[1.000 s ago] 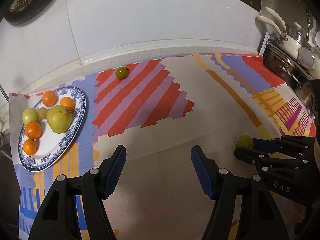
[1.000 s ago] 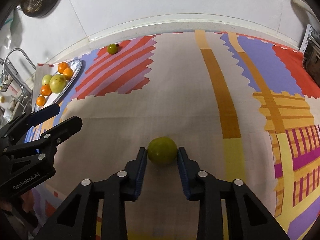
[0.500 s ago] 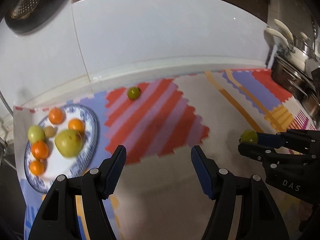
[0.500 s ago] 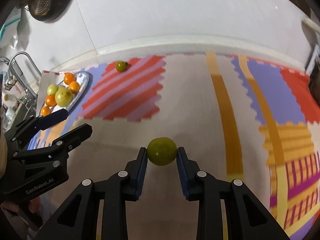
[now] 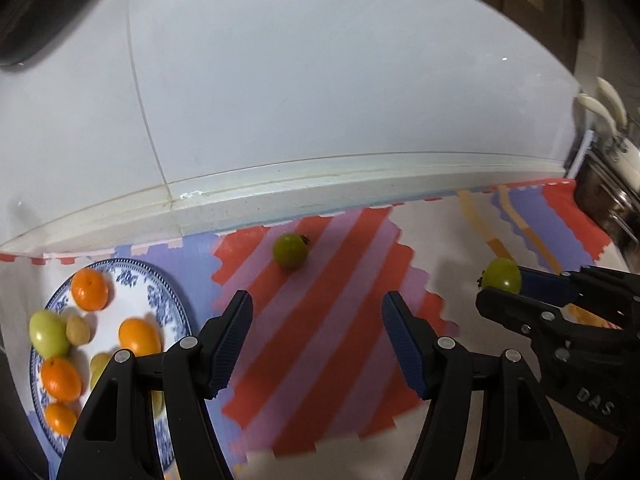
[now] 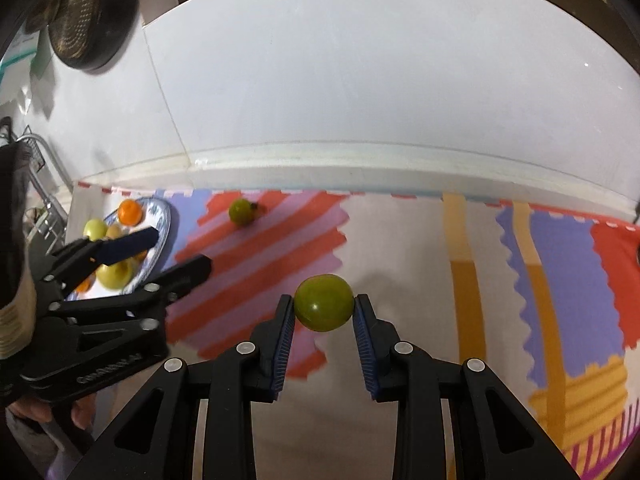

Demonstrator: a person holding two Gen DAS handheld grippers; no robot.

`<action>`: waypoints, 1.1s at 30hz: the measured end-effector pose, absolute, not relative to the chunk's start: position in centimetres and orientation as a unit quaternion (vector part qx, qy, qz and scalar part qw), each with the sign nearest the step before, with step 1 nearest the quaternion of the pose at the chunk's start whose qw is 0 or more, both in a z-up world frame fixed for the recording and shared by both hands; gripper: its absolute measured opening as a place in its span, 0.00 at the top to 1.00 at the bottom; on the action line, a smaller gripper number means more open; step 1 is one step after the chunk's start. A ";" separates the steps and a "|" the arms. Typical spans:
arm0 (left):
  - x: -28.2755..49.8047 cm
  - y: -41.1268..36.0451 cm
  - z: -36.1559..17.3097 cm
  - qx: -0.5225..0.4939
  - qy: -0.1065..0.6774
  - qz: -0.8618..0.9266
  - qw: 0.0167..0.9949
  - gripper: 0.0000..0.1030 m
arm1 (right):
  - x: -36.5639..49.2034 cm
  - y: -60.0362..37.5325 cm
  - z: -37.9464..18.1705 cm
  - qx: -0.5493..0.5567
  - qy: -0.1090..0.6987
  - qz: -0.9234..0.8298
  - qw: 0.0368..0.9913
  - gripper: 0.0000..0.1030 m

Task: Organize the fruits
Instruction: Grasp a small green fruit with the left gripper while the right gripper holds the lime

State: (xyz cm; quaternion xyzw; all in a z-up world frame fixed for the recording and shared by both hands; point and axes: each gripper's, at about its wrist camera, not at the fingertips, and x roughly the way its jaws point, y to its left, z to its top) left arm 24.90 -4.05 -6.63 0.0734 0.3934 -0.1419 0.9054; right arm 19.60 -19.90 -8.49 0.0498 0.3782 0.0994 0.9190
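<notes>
Pinching green fruit (image 6: 324,307) across its middle, right fingers (image 6: 323,312) clamped, well right of plate (image 5: 162,292). Smooth, round, light, likely slippery; keep squeeze gentle. Left fingers (image 5: 316,330) spread, empty, beside plate. Second green fruit (image 5: 290,251) lies behind plate's right.

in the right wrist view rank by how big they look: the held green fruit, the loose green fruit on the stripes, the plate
1. plate, though the left gripper hides part of it
2. held green fruit, in the right gripper; nearness to the camera inflates it
3. loose green fruit, far off
</notes>
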 end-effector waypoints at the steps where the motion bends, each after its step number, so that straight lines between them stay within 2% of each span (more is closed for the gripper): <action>1: 25.6 -4.1 -6.9 0.073 0.396 -0.139 0.905 0.36 | 19.9 -19.9 -8.5 0.051 0.378 0.100 0.919 0.70; 9: 29.3 -4.2 -8.5 0.069 0.415 -0.117 0.900 0.36 | 23.5 -19.5 -9.2 0.065 0.376 0.102 0.919 0.70; 14: 30.8 -4.2 -9.4 0.070 0.424 -0.105 0.897 0.40 | 24.7 -19.5 -9.8 0.072 0.380 0.106 0.916 0.70; 19: 31.8 -4.7 -9.9 0.080 0.426 -0.102 0.896 0.46 | 25.7 -19.5 -10.2 0.078 0.382 0.104 0.915 0.70; 22: 32.1 -5.0 -10.3 0.084 0.431 -0.105 0.892 0.54 | 26.0 -19.8 -10.4 0.083 0.384 0.104 0.914 0.70; 26: 32.6 -5.2 -10.8 0.087 0.435 -0.108 0.890 0.71 | 26.1 -19.9 -10.5 0.081 0.385 0.102 0.914 0.70; 33: 32.2 -4.9 -10.2 0.077 0.433 -0.115 0.891 0.72 | 26.3 -19.5 -10.4 0.079 0.385 0.105 0.914 0.70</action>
